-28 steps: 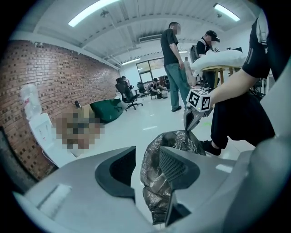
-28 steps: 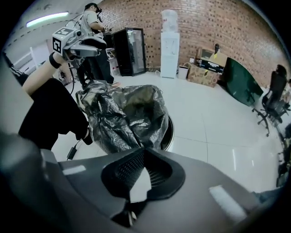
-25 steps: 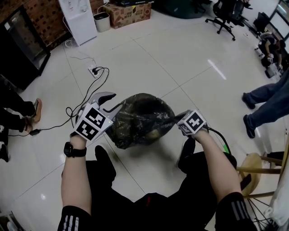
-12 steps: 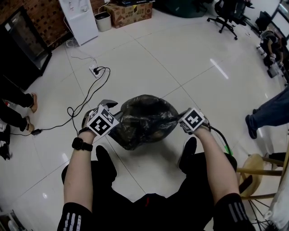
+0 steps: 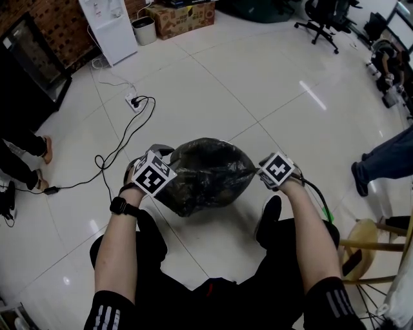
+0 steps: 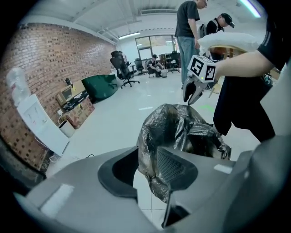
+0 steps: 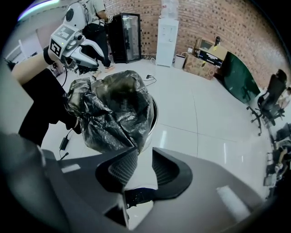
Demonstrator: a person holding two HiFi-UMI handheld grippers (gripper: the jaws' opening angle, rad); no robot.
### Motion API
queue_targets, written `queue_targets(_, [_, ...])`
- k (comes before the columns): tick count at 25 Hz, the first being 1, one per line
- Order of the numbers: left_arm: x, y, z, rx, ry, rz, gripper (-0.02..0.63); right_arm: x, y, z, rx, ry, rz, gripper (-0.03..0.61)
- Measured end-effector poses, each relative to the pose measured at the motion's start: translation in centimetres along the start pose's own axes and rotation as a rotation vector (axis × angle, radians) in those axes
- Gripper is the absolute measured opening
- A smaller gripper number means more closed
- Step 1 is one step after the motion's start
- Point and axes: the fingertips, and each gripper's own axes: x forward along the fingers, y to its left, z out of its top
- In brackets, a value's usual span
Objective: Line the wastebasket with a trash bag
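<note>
A black trash bag (image 5: 203, 171) is draped over the wastebasket, whose white rim (image 7: 152, 118) shows under the plastic in the right gripper view. My left gripper (image 5: 164, 153) is at the bag's left side. Its jaws have just been closing and a fold of the bag (image 6: 148, 150) lies in the gap between them, with floor still showing there. My right gripper (image 5: 257, 173) is at the bag's right edge. Its jaws have just been opening, and the bag's tip (image 7: 132, 146) only touches the top of one pad. Each gripper also sees the other: the right gripper (image 6: 191, 93) and the left gripper (image 7: 88, 57).
A power strip with black cables (image 5: 132, 101) lies on the white tiles beyond the bag to the left. A white cabinet (image 5: 110, 29), cardboard box (image 5: 181, 14) and office chair (image 5: 322, 19) stand far back. A wooden stool (image 5: 368, 242) and a person's legs (image 5: 381, 161) are at the right.
My left gripper has come down from above the bag's left side to its rim. The right gripper stays at the bag's right edge with little movement.
</note>
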Motion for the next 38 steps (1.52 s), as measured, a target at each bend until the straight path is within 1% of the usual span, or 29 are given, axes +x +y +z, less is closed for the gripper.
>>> queue_targets(1, [0.1, 0.0, 0.1, -0.007, 0.0, 0.0, 0.12, -0.2, -0.2, 0.0, 0.007, -0.006, -0.006, 0.112])
queue_targets(3, [0.7, -0.2, -0.1, 0.002, 0.02, -0.008, 0.12, -1.2, -0.8, 1.2, 0.007, -0.059, -0.035, 0.114])
queue_targets(5, [0.8, -0.8, 0.2, 0.023, 0.025, -0.022, 0.12, -2.8, -1.0, 3.6, -0.011, -0.146, -0.055, 0.115])
queue_targets(7, [0.4, -1.2, 1.1, 0.036, 0.009, -0.027, 0.12, -4.7, -0.4, 6.6, -0.06, -0.242, -0.059, 0.115])
queue_targets(9, [-0.4, -1.2, 2.1, 0.058, -0.007, -0.022, 0.12, -6.2, 0.8, 9.8, -0.124, -0.339, -0.04, 0.118])
queue_targets(11, [-1.6, -1.3, 3.5, 0.084, -0.038, -0.012, 0.12, -6.8, 2.1, 12.6, -0.171, -0.415, -0.006, 0.126])
queue_targets(14, [-3.4, -1.3, 5.6, 0.107, -0.093, 0.004, 0.12, -6.6, 3.7, 16.0, -0.241, -0.455, 0.041, 0.13])
queue_targets(17, [-4.4, -0.9, 6.4, 0.103, -0.118, 0.008, 0.12, -4.8, 6.1, 18.0, -0.319, -0.433, 0.117, 0.13])
queue_targets(20, [-4.6, -0.6, 6.8, 0.088, -0.129, 0.008, 0.12, -2.1, 7.8, 18.6, -0.376, -0.389, 0.166, 0.13])
queue_targets(22, [-4.5, -0.4, 7.0, 0.084, -0.133, 0.005, 0.12, -0.3, 8.0, 18.6, -0.387, -0.36, 0.179, 0.13])
queue_targets(25, [-4.1, -0.3, 7.0, 0.085, -0.129, 0.001, 0.12, 2.7, 8.0, 18.0, -0.371, -0.31, 0.203, 0.129])
queue_targets(30, [-3.7, 0.7, 6.7, 0.076, -0.116, 0.001, 0.12, 7.9, 7.6, 15.1, -0.422, -0.168, 0.202, 0.125])
queue_targets(33, [-3.4, 1.2, 6.9, 0.072, -0.12, -0.001, 0.12, 10.3, 7.3, 13.6, -0.492, -0.089, 0.177, 0.122])
queue_targets(38, [-2.7, 1.3, 7.2, 0.082, -0.114, -0.015, 0.12, 13.2, 7.5, 11.9, -0.528, -0.008, 0.185, 0.123])
